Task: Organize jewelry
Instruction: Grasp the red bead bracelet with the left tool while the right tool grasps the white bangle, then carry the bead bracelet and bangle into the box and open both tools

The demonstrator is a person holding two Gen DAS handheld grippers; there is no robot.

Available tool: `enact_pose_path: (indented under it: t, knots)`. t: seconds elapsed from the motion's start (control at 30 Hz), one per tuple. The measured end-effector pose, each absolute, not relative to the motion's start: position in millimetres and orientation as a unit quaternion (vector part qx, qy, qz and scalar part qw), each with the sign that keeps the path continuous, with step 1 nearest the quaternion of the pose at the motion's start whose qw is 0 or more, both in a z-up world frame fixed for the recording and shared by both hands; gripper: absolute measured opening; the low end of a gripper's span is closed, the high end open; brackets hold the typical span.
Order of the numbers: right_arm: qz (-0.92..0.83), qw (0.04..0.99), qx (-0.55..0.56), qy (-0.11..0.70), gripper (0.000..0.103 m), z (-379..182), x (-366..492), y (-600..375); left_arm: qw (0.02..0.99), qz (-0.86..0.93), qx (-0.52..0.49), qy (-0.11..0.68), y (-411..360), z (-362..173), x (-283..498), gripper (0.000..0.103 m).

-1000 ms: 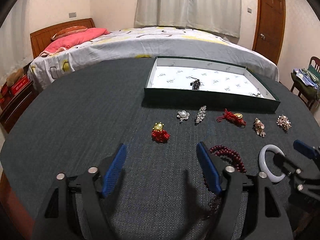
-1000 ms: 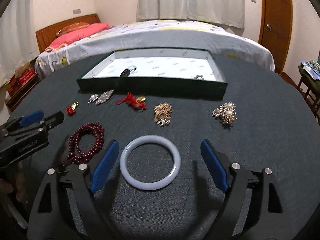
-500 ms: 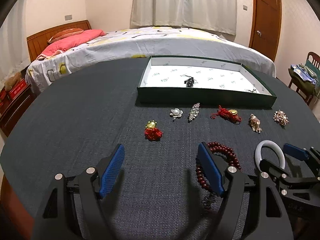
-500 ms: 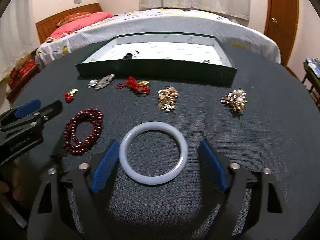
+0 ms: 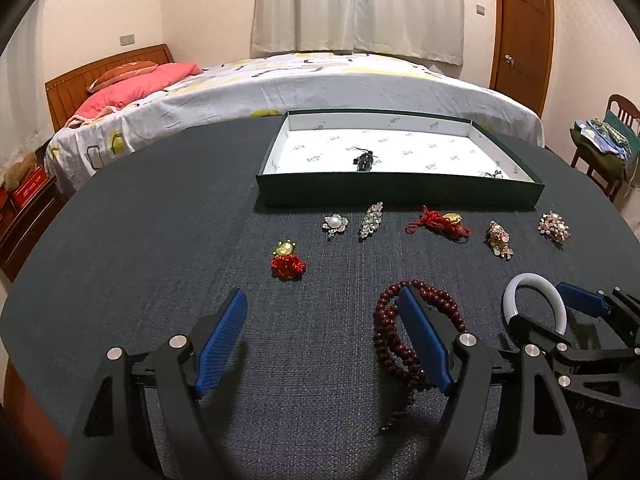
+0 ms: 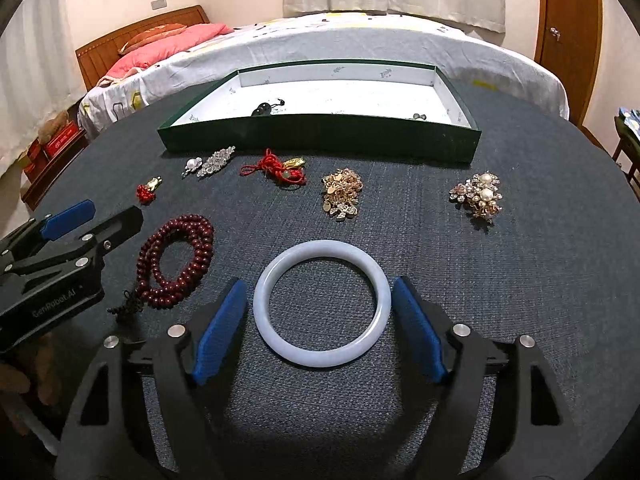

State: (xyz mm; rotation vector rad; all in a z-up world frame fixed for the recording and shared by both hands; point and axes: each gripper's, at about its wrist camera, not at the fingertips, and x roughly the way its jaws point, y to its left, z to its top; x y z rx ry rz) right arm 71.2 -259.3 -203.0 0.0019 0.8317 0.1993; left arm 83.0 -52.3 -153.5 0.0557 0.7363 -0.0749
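In front of the green tray (image 5: 400, 194), left view: left gripper (image 5: 320, 340) released, nothing between the pads, its right finger over the red bead bracelet (image 5: 416, 332); brooches line up nearer the tray. Right view: right gripper (image 6: 318, 322) straddles the white bangle (image 6: 322, 303) in front of the tray (image 6: 320, 136), jaws opening, pads apart from it. Risk: smooth hard bangle may squirt out if pinched off-centre.

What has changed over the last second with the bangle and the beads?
The right hand-held gripper has closed in around the white bangle, which now lies between its pads with small gaps either side; not gripped, and the jaws are opening. The left hand-held gripper shifted slightly, so more of the red beads show by its right pad. Bangle, beads, brooches and green box stayed put.
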Motion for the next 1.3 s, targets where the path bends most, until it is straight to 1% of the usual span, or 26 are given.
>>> enact_pose_path:
  t: [0.07, 0.1, 0.13, 0.43, 0.47, 0.77, 0.93, 1.1, 1.17, 1.2, 1.27, 1.3]
  knots:
    - [0.094, 0.91, -0.009, 0.404, 0.075, -204, 71, -257, 0.932, -0.037, 0.026, 0.36, -51, -154, 83, 0.075]
    - [0.094, 0.91, -0.011, 0.404, 0.073, -204, 70, -257, 0.932, -0.038, 0.025, 0.36, -51, -153, 83, 0.075]
    - [0.091, 0.911, -0.013, 0.403, 0.069, -204, 70, -257, 0.932, -0.038, 0.025, 0.36, -51, -153, 83, 0.075]
    - [0.079, 0.912, 0.007, 0.402, 0.069, -202, 69, -277, 0.931, -0.067, 0.021, 0.359, -65, -151, 81, 0.077]
    - [0.075, 0.913, 0.011, 0.401, 0.069, -201, 69, -282, 0.93, -0.071, 0.02, 0.361, -68, -152, 81, 0.078]
    - [0.063, 0.917, 0.032, 0.393, 0.069, -198, 68, -303, 0.911, -0.098, -0.001, 0.401, -87, -167, 96, 0.078]
    - [0.066, 0.916, 0.039, 0.395, 0.069, -200, 69, -305, 0.905, -0.105, 0.009, 0.411, -93, -172, 96, 0.078]
    - [0.067, 0.915, 0.042, 0.396, 0.069, -201, 69, -306, 0.906, -0.092, 0.026, 0.411, -93, -174, 93, 0.063]
    - [0.067, 0.915, 0.042, 0.395, 0.069, -201, 69, -306, 0.909, -0.083, 0.037, 0.408, -92, -174, 91, 0.052]
    - [0.067, 0.915, 0.042, 0.395, 0.069, -201, 69, -306, 0.909, -0.081, 0.038, 0.407, -91, -173, 90, 0.05]
    - [0.067, 0.915, 0.042, 0.396, 0.069, -201, 69, -306, 0.911, -0.077, 0.04, 0.404, -87, -173, 89, 0.04]
    - [0.068, 0.915, 0.042, 0.396, 0.069, -201, 69, -306, 0.911, -0.076, 0.041, 0.403, -86, -173, 89, 0.038]
